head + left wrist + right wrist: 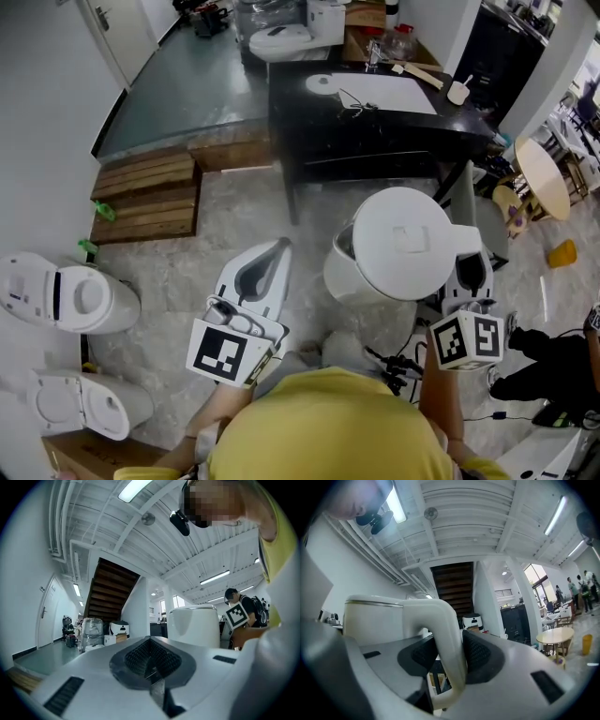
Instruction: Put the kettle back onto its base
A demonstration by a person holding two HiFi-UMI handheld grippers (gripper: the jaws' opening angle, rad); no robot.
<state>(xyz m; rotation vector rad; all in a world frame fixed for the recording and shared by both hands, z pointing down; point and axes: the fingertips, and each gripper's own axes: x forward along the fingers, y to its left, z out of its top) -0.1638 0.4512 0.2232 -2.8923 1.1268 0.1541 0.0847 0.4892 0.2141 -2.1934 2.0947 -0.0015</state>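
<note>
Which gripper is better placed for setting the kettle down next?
Right: the right gripper holds the kettle by its handle. The left gripper is shut and empty, beside it.

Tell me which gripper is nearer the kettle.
Right. The right gripper grips the kettle by its handle; the left gripper, shut and empty, sits beside it, not touching.

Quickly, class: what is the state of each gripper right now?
Left gripper: closed, holding nothing.
Right gripper: closed on the kettle handle.
</note>
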